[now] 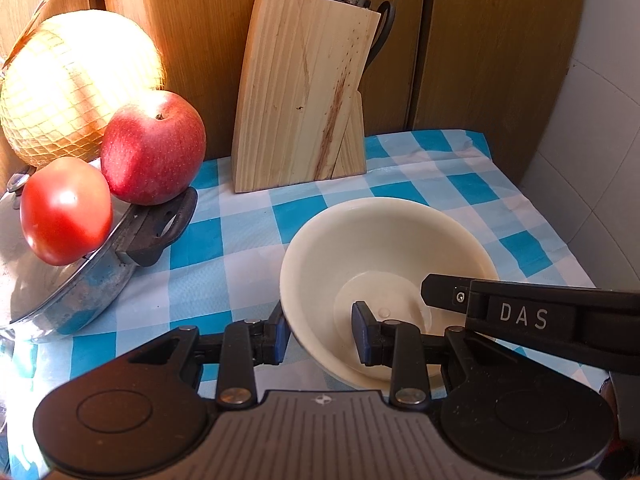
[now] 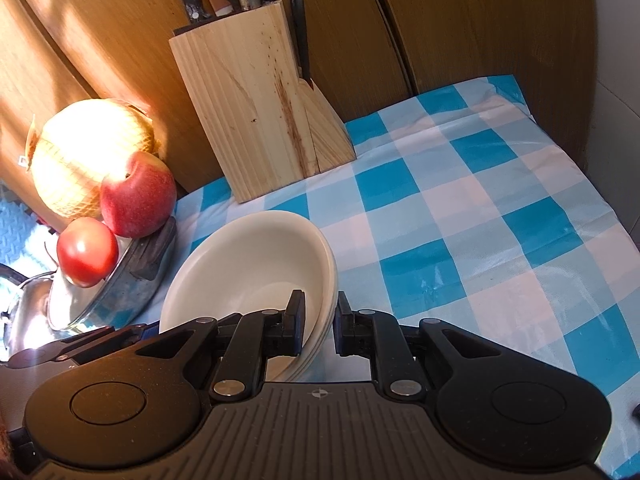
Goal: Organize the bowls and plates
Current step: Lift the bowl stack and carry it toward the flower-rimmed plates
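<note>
A stack of cream bowls [image 2: 248,264] rests on the blue-and-white checked cloth; in the left wrist view the top bowl [image 1: 384,240] shows its bare inside. My left gripper [image 1: 320,334] is open and straddles the bowl's left rim, one finger outside the wall and one inside, with slack around the rim. My right gripper [image 2: 320,322] straddles the right rim of the stack, and its pads sit tight against the layered rims. One of its fingers [image 1: 444,296] reaches into the bowl from the right.
A wooden knife block [image 1: 304,92] stands behind the bowls against wood panels. At the left a steel pot [image 1: 80,292] carries a tomato [image 1: 66,210], a red apple [image 1: 154,148] and a netted yellow fruit [image 1: 76,84]. Checked cloth [image 2: 480,220] stretches right to a white wall [image 1: 600,140].
</note>
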`<state>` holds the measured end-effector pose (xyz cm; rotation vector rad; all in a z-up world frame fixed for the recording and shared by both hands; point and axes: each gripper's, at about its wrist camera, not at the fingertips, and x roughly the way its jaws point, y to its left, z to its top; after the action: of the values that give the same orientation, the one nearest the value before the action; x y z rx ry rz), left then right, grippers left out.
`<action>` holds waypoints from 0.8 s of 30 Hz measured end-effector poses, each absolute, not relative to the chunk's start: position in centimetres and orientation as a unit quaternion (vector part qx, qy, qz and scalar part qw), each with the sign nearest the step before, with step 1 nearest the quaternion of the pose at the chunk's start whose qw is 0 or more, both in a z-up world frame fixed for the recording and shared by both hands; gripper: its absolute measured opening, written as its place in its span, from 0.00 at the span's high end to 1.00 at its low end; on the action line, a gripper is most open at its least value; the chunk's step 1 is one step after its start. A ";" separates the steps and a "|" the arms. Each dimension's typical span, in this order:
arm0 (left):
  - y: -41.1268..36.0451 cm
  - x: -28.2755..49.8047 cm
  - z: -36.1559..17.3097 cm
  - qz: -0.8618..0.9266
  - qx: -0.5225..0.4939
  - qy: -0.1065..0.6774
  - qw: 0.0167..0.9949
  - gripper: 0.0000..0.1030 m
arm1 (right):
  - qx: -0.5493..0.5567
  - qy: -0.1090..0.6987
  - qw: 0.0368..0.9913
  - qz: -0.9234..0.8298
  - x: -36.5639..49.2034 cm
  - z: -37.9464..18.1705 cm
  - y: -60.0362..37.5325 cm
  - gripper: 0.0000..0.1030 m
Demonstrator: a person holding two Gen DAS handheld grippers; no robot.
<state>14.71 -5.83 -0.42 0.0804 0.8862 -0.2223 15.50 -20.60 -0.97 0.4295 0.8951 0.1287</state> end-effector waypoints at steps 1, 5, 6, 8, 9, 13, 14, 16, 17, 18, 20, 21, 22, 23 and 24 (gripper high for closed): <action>-5.9 14.6 -0.3 -0.108 0.038 0.427 0.897 0.75 | 0.206 0.428 0.878 0.062 15.3 -0.8 -20.6 0.80; -5.9 14.2 0.1 -0.110 0.037 0.424 0.898 0.75 | 0.205 0.425 0.880 0.061 15.0 -0.4 -20.7 0.80; -5.9 14.0 0.1 -0.110 0.037 0.424 0.898 0.75 | 0.205 0.424 0.880 0.061 14.9 -0.4 -20.7 0.80; -6.0 13.7 0.3 -0.111 0.037 0.423 0.899 0.75 | 0.204 0.423 0.881 0.061 14.7 -0.2 -20.8 0.80; -6.0 13.6 0.4 -0.111 0.038 0.423 0.899 0.75 | 0.204 0.422 0.881 0.062 14.6 -0.1 -20.8 0.80; -6.1 13.1 0.7 -0.112 0.037 0.420 0.900 0.75 | 0.199 0.419 0.884 0.063 14.1 0.3 -20.8 0.78; -6.1 13.1 0.7 -0.112 0.037 0.419 0.900 0.75 | 0.199 0.418 0.884 0.063 14.0 0.4 -20.8 0.78; -6.1 12.9 0.8 -0.114 0.036 0.419 0.900 0.74 | 0.198 0.417 0.885 0.064 13.8 0.5 -20.8 0.78; -6.1 12.9 0.8 -0.114 0.036 0.419 0.900 0.75 | 0.198 0.417 0.885 0.064 13.7 0.5 -20.8 0.78; -6.1 12.8 0.9 -0.114 0.036 0.418 0.900 0.75 | 0.197 0.417 0.885 0.065 13.7 0.6 -20.9 0.78; -6.1 12.6 1.0 -0.115 0.036 0.417 0.901 0.75 | 0.196 0.415 0.886 0.065 13.5 0.7 -20.9 0.78; -6.1 12.5 1.0 -0.115 0.035 0.417 0.901 0.75 | 0.196 0.415 0.886 0.066 13.4 0.7 -20.9 0.78; -6.0 12.4 1.1 -0.116 0.035 0.416 0.901 0.75 | 0.195 0.414 0.886 0.066 13.3 0.8 -20.9 0.78; -6.0 12.3 1.2 -0.116 0.034 0.416 0.901 0.75 | 0.196 0.414 0.887 0.067 13.1 0.9 -20.9 0.78; -6.0 12.3 1.2 -0.117 0.034 0.416 0.901 0.75 | 0.195 0.413 0.887 0.067 13.0 1.0 -20.9 0.78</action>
<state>12.27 -6.02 1.18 0.0700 0.8598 -0.2410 13.04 -20.90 0.96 0.4057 0.8593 0.1388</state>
